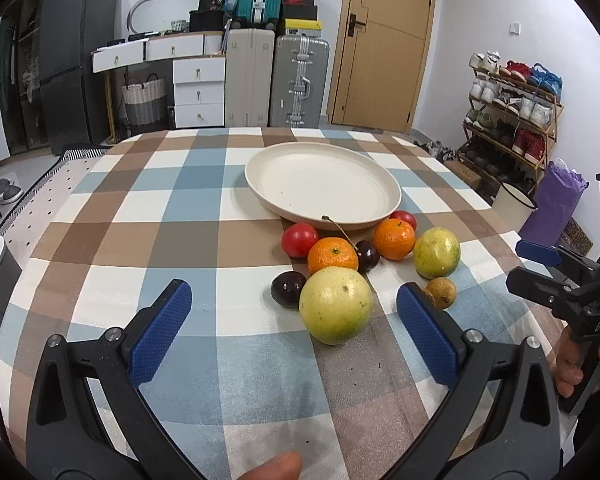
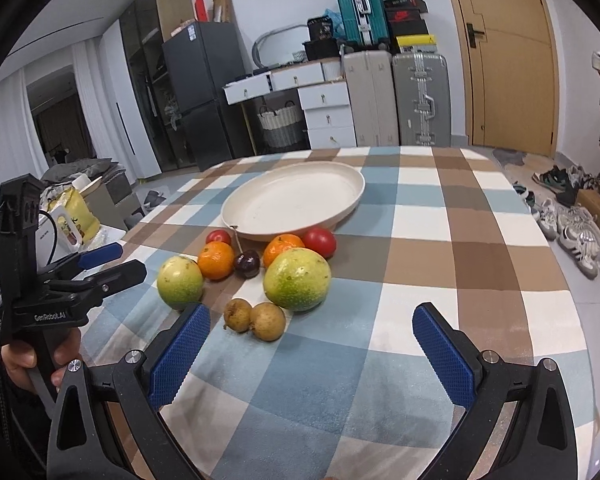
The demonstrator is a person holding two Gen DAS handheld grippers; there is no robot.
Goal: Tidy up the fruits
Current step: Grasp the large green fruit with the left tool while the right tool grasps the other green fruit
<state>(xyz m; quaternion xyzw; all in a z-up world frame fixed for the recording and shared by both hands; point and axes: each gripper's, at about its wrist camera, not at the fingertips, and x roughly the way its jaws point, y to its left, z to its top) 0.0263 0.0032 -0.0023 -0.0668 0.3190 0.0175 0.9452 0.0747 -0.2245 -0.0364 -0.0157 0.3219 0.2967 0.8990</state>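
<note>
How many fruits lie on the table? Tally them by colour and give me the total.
Red fruits: 2
Orange fruits: 2
Dark purple fruits: 2
Yellow-green fruits: 2
Small brown fruits: 2
Total: 10

Loose fruits clustered on the tablecloth just beside empty cream plate

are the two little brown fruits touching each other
Touching. The right wrist view shows the wrinkled brown fruit pressed against the smoother brown fruit with no tablecloth visible between them. In the left wrist view one is mostly hidden behind a claw finger.
</note>
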